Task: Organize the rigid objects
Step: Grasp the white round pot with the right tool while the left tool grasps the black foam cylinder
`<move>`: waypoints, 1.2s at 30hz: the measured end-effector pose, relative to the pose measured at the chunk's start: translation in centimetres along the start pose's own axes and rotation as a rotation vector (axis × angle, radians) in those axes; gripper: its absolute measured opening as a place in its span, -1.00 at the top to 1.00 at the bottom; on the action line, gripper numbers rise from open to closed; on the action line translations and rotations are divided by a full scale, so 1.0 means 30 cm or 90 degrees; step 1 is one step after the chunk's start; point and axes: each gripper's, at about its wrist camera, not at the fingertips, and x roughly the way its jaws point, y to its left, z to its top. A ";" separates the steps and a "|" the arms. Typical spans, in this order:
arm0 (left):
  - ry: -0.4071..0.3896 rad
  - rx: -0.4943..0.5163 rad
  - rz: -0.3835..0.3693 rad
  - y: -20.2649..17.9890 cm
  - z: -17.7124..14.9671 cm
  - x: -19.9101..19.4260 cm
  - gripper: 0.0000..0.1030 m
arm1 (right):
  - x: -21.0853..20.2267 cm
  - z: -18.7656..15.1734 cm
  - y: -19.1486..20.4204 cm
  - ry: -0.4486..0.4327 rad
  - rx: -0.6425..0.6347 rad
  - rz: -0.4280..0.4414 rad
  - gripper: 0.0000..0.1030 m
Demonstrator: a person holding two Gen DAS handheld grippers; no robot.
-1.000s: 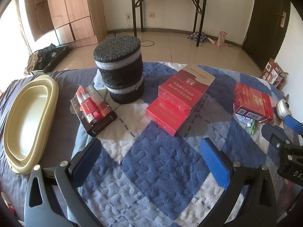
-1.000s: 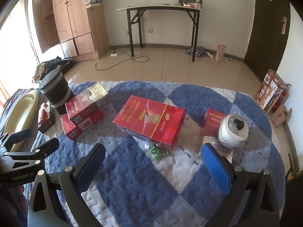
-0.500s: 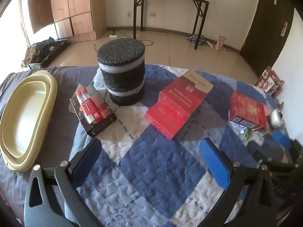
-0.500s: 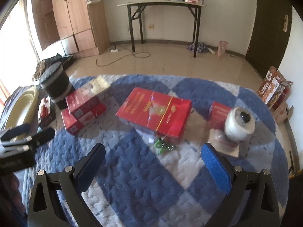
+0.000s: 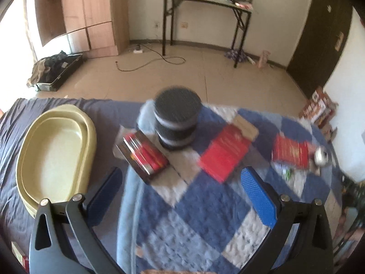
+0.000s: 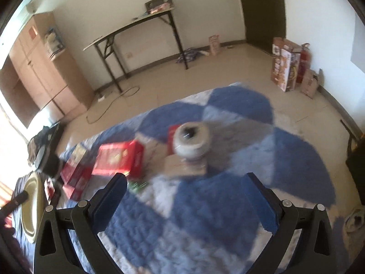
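On a blue and white checked quilt lie several rigid objects. A black foam cylinder stands at the middle back, a dark box with red contents to its left, red cartons to its right and another red box farther right. A yellow oval tray lies at the left edge. A white roll sits on a flat packet ahead of my right gripper. My left gripper hovers above the quilt. Both grippers are open and hold nothing. Both views are blurred.
Red boxes lie left of the roll, with a small green item near them. Beyond the bed are a tiled floor, a black folding table, a wooden cabinet, a dark suitcase and printed boxes by the wall.
Both grippers have risen and pulled back, so the objects look smaller and farther. The right gripper has swung right and tilted, now facing the white roll. Nothing was picked up.
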 end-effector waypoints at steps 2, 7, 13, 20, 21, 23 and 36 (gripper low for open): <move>-0.003 -0.002 -0.012 0.019 0.056 0.018 -1.00 | -0.007 0.014 -0.027 -0.012 0.000 -0.018 -0.99; -0.023 0.055 0.004 0.028 0.166 0.111 -1.00 | 0.072 0.064 -0.026 0.000 0.022 -0.078 -0.99; 0.071 0.083 0.003 0.024 0.210 0.292 -1.00 | 0.194 0.100 0.050 0.003 -0.027 -0.067 -0.99; 0.070 0.155 0.021 -0.052 0.221 0.370 -1.00 | 0.311 0.121 0.040 0.017 -0.029 -0.057 -0.98; 0.067 0.159 0.018 -0.057 0.215 0.377 -1.00 | 0.320 0.121 0.041 0.019 -0.031 -0.055 -0.93; 0.061 0.155 0.013 -0.053 0.213 0.383 -1.00 | 0.337 0.120 0.043 0.023 -0.040 -0.052 -0.81; 0.027 0.066 -0.070 0.030 0.230 0.362 -0.37 | 0.376 0.121 0.031 0.034 -0.040 -0.020 -0.04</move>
